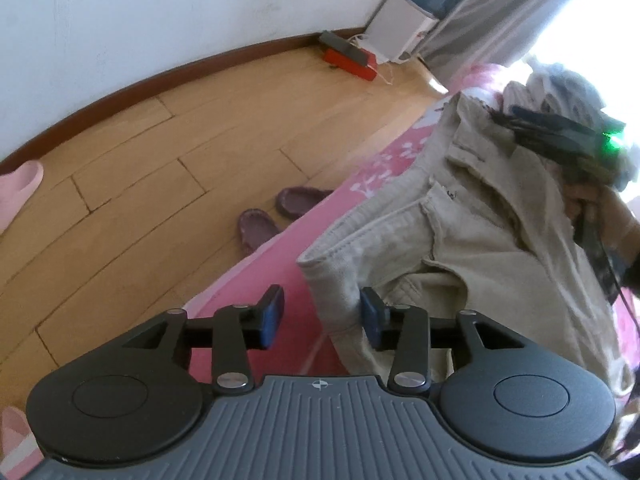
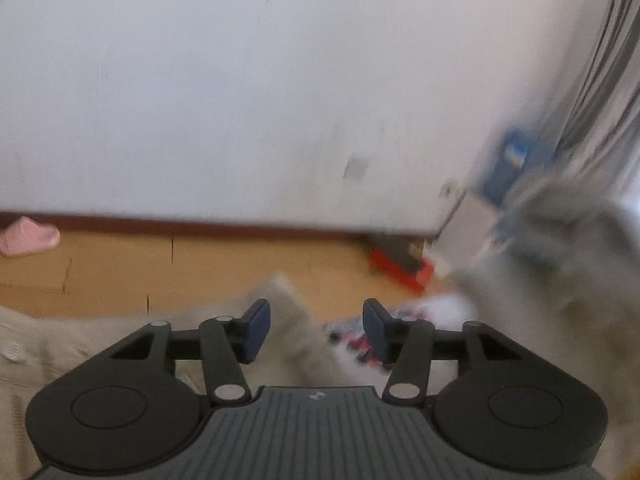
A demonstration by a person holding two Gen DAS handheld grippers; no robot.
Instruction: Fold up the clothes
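A beige garment (image 1: 472, 240) lies crumpled on a pink floral bed sheet (image 1: 288, 264) at the right of the left wrist view. My left gripper (image 1: 322, 316) is open, with the garment's near corner between its blue pads. The right gripper's body (image 1: 576, 148), with a green light, is over the far end of the garment, and its jaws are hidden there. In the blurred right wrist view my right gripper (image 2: 316, 330) is open above beige cloth (image 2: 292, 320), with nothing held.
Wooden floor (image 1: 160, 184) runs left of the bed, with two purple slippers (image 1: 276, 216) by the bed edge. A red and black box (image 1: 348, 60) and a white unit (image 1: 400, 32) stand by the wall. A grey clothes pile (image 1: 560, 88) lies at the bed's far end.
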